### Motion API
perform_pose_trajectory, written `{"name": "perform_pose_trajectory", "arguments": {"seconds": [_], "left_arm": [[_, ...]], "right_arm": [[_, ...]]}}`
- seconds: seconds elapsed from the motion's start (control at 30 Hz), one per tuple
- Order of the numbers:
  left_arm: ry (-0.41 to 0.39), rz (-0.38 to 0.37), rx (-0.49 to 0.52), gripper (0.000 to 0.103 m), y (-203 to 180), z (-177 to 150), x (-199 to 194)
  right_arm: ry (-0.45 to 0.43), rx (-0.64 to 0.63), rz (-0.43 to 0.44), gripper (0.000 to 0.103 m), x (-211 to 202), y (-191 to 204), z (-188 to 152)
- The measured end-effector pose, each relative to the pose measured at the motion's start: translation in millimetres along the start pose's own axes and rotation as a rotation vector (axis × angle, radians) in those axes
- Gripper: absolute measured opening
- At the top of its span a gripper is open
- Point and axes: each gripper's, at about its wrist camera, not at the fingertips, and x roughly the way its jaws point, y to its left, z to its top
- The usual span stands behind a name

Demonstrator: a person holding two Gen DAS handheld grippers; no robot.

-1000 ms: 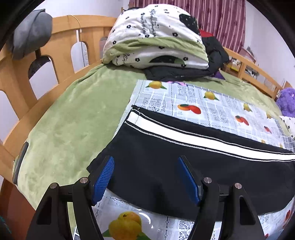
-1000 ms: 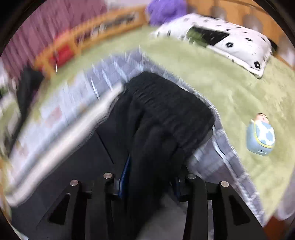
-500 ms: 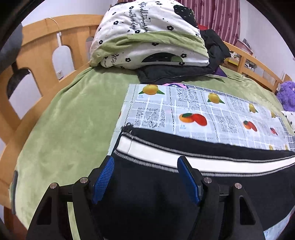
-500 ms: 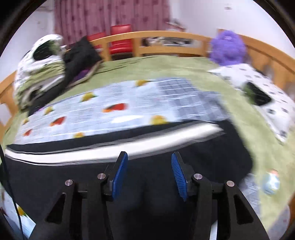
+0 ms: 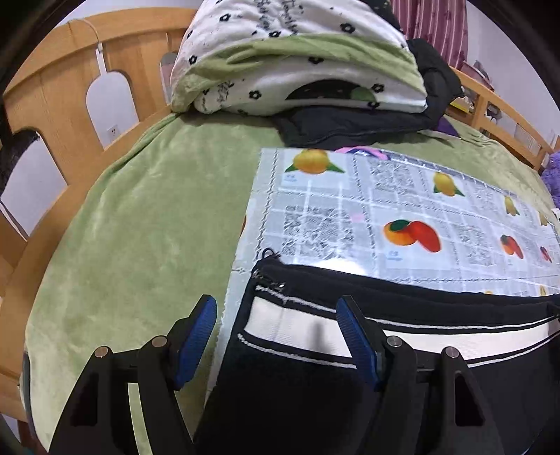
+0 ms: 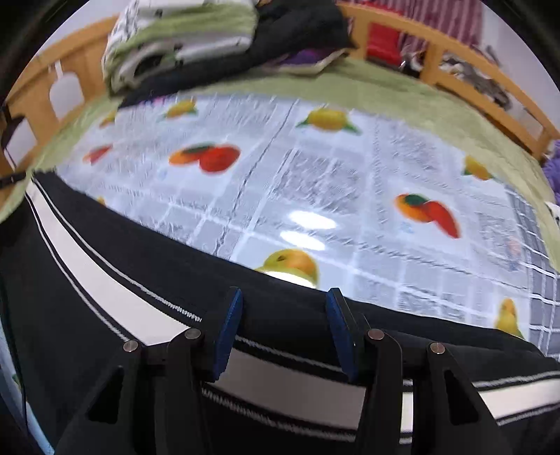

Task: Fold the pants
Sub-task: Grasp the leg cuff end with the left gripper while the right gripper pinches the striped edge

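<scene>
A wooden bed frame with arched cutouts stands against a white wall, striped maroon curtains beyond.

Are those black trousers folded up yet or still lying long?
Lying long: the black trousers stretch flat across the fruit-print sheet.

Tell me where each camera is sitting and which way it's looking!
Left wrist: sits on the left hand-held gripper, looking down along its open fingers at the pants' leg end, toward the folded bedding.
Right wrist: sits on the right hand-held gripper, looking down along its open fingers over the pants' white stripe.
Shared: pants, fruit-print mat, green blanket. No body part shows.
</scene>
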Motion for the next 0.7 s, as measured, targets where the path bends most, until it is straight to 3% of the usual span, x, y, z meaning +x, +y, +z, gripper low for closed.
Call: {"name": "perform_pose_trajectory", "arguments": {"seconds": [0.03,0.07,0.1,0.17,0.33,0.37,0.4,0.43,0.5,0.6,0.7], "left_arm": [[0.006,0.002,-0.003,0.069,3,-1,3],[0.009,-0.001,-0.009,0.069,5,-2,5],[0.012,-0.005,-0.013,0.069,7,-2,8],[0.021,-0.015,-0.024,0.069,11,-2,14],[0.052,-0.036,-0.029,0.069,9,0,39],[0.057,-0.039,-0.034,0.062,8,1,42],[0.064,-0.048,-0.044,0.043,9,1,47],[0.071,-0.073,-0.052,0.033,9,2,51],[0.054,-0.087,-0.044,0.020,7,3,53],[-0.002,-0.090,-0.018,0.019,3,5,41],[-0.062,-0.144,-0.058,0.019,14,13,23]], "right_arm": [[0.018,-0.009,0.000,0.045,4,1,-1],[0.017,-0.019,-0.001,0.036,5,5,-2],[0.015,-0.029,0.014,0.020,0,5,-6],[0.027,-0.065,0.030,0.015,-3,11,-8],[0.009,-0.132,-0.034,0.005,-4,26,-12],[0.002,-0.138,-0.046,0.004,-4,27,-12],[-0.013,-0.144,-0.060,0.004,-6,28,-13],[-0.031,-0.139,-0.067,0.003,-8,28,-14],[-0.058,-0.125,-0.073,0.003,-12,28,-14],[-0.100,-0.067,-0.050,0.003,-14,20,-14],[-0.163,-0.023,-0.032,0.003,-29,15,-11]]}}
